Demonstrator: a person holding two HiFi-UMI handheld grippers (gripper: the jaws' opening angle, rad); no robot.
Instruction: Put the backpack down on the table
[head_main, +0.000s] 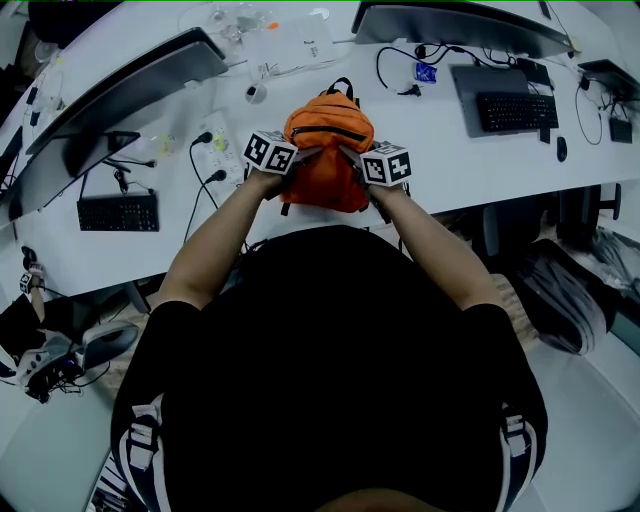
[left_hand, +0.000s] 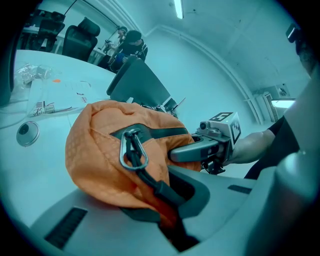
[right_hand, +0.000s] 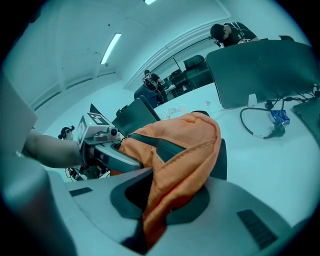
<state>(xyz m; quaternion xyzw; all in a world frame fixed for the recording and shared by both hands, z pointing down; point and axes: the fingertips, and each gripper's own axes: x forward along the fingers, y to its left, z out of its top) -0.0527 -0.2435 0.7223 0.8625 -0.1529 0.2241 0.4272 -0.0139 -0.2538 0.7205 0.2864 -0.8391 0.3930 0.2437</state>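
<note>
An orange backpack (head_main: 328, 150) with black straps and a black zip hangs between my two grippers over the white table (head_main: 450, 170), near its front edge. My left gripper (head_main: 297, 162) is shut on the bag's left side, where orange cloth (left_hand: 100, 165) and a black strap with a metal carabiner (left_hand: 132, 150) run into the jaws. My right gripper (head_main: 352, 160) is shut on the bag's right side, with a fold of orange cloth (right_hand: 175, 175) pinched between its jaws. Whether the bag's bottom touches the table I cannot tell.
Behind the bag lie a round white device (head_main: 256, 93), clear plastic bags (head_main: 285, 45) and a black cable (head_main: 395, 70). A white power strip (head_main: 215, 150) sits to the left. Monitors (head_main: 120, 85), (head_main: 455, 25) and keyboards (head_main: 117, 212), (head_main: 516, 110) flank the spot. People are at far desks (left_hand: 131, 42).
</note>
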